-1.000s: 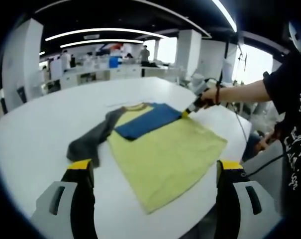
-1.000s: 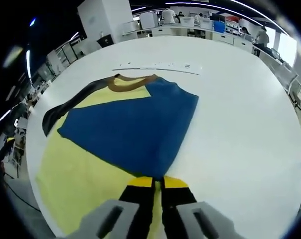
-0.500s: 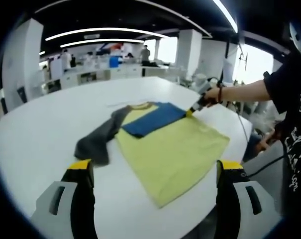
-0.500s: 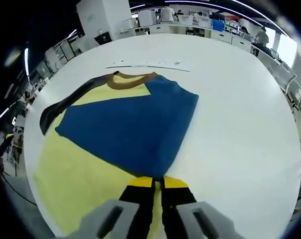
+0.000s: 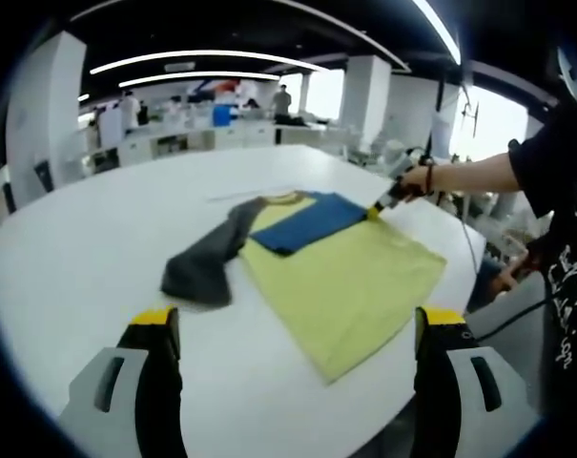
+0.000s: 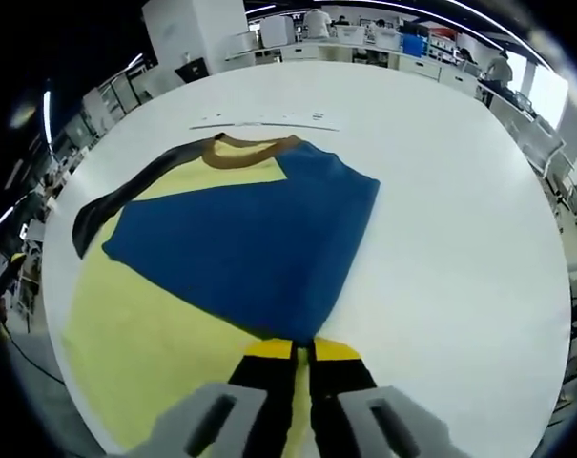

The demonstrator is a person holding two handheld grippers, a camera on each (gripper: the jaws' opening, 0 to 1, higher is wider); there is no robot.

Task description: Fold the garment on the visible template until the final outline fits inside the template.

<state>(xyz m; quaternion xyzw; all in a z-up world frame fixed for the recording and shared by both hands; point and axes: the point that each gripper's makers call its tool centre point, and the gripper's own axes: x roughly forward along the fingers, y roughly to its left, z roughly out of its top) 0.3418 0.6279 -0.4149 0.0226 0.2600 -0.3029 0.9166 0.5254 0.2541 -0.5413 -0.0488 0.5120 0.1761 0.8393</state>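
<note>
A yellow long-sleeved shirt [image 5: 350, 286] lies flat on the round white worktop [image 5: 69, 277]. Its blue sleeve [image 6: 259, 243] is folded across the chest, and its dark grey sleeve [image 5: 207, 262] trails off to the opposite side. A brown collar [image 6: 245, 148] sits at the far end, just short of a thin pale strip [image 6: 264, 119] lying on the worktop. The right tool [image 6: 302, 351] has its jaws pressed together on the edge of the blue sleeve, at the cuff end. The left tool [image 5: 293, 329] hangs near the worktop's edge with its jaws spread wide apart, gripping nothing. In the left gripper view, a person's hand [image 5: 423, 176] holds the right tool at the shirt's far side.
</note>
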